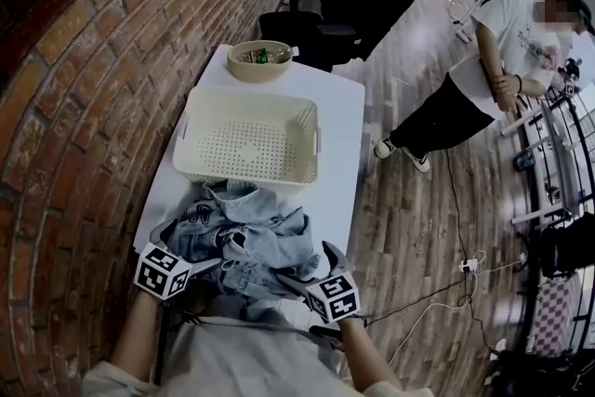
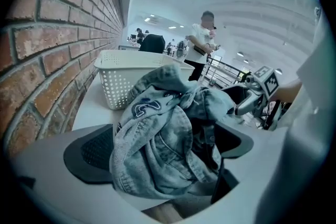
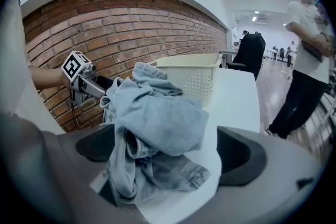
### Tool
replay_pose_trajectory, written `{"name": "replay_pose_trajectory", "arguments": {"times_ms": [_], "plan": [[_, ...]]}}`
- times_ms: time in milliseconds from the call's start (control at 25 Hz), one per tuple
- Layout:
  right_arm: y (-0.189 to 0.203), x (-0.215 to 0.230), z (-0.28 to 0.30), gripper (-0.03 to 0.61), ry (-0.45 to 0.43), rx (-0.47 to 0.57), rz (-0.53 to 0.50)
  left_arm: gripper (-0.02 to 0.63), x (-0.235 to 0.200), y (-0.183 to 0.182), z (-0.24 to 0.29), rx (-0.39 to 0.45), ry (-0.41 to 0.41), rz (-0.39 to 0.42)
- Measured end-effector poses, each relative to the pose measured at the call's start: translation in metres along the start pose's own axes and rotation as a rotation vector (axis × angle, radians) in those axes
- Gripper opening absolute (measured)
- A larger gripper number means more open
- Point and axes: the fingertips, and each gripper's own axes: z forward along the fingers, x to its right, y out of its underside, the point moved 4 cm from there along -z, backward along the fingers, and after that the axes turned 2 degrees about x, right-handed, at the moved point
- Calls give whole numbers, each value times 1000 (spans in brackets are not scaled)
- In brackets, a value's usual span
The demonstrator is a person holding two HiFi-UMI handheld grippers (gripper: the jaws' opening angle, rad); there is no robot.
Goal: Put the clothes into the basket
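A crumpled heap of light-blue denim clothes point(image 1: 244, 242) lies on the near end of the white table point(image 1: 339, 163), just in front of the empty cream basket point(image 1: 251, 94). My left gripper point(image 1: 191, 248) sits at the heap's left side and my right gripper point(image 1: 307, 267) at its right. In the left gripper view the denim point(image 2: 157, 113) lies loose between wide-open jaws point(image 2: 165, 147), with the basket point(image 2: 123, 86) beyond. The right gripper point(image 3: 168, 152) is open too, with cloth point(image 3: 157, 123) bunched between its jaws and bare table beside the right pad.
A brick wall point(image 1: 74, 107) runs along the table's left edge. A wooden bowl point(image 1: 259, 60) with small items stands behind the basket. A black office chair point(image 1: 344, 5) is beyond the table. A person point(image 1: 483, 70) stands on the wooden floor to the right; cables point(image 1: 446, 293) lie there.
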Motion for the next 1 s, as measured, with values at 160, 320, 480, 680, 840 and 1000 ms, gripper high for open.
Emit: {"name": "replay_pose_trajectory", "arguments": {"times_ms": [160,320,480,680,840,1000], "plan": [[7,2,14,578,-27,-48,42,588,-17,9,12,-76,-27,18],[19,6,27,578,-50,-99,61,588,-29,30,26,-203,-29,45],[29,13,41,578,-105,-157,107,588,-33,40,43,-244,49,-14],[35,15,59,580,-167,-224,131,588,-31,42,60,-294,118,-27],[40,14,62,580,-196,-202,170,588,-26,45,66,-287,180,-63],[41,6,69,580,-216,-190,128,588,-21,46,74,-271,191,-56]]}}
